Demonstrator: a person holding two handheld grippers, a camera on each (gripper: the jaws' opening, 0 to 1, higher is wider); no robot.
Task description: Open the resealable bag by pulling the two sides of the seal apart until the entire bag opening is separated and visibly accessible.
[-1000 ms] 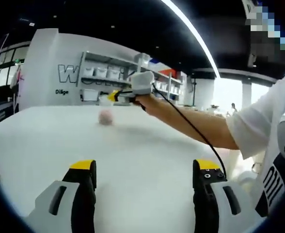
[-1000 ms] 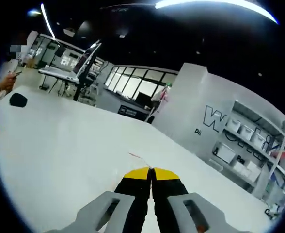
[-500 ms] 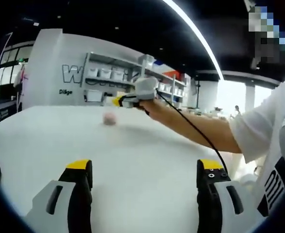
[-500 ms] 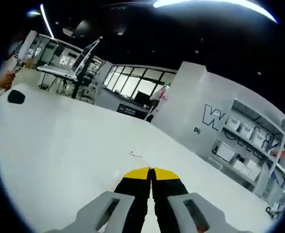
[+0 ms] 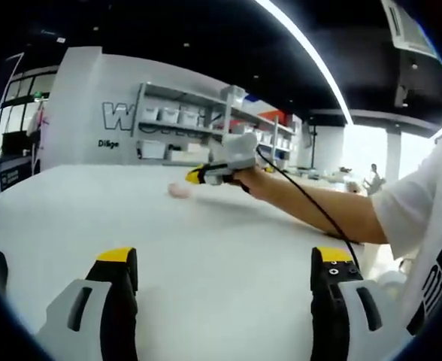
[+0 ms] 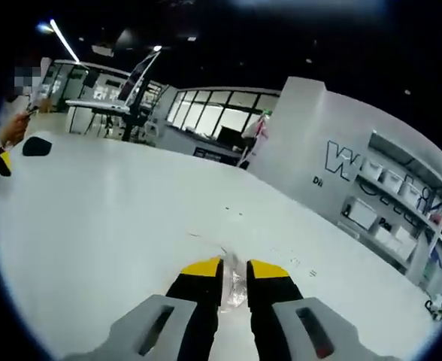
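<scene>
In the right gripper view a clear plastic bag (image 6: 234, 284) lies on the white table (image 6: 116, 218), its crinkled edge between my right gripper's (image 6: 234, 267) yellow-tipped jaws. Those jaws stand a little apart around it. In the left gripper view the right gripper (image 5: 198, 175) reaches far over the table (image 5: 206, 248) on a bare forearm, its tips beside a small pinkish thing (image 5: 180, 190), blurred, lying where the bag is. My left gripper (image 5: 225, 259) hangs wide open near the table's front, holding nothing and well short of the bag.
A dark flat object (image 6: 37, 146) lies at the table's far left edge. A cable (image 5: 304, 203) runs along the forearm. Wall shelves with white bins (image 5: 168, 116) stand behind the table. A white sleeve (image 5: 424, 203) is at the right.
The right gripper's jaws, shut before, have parted and dropped onto the bag's edge. The left view has shifted slightly; its jaws stay wide open.
</scene>
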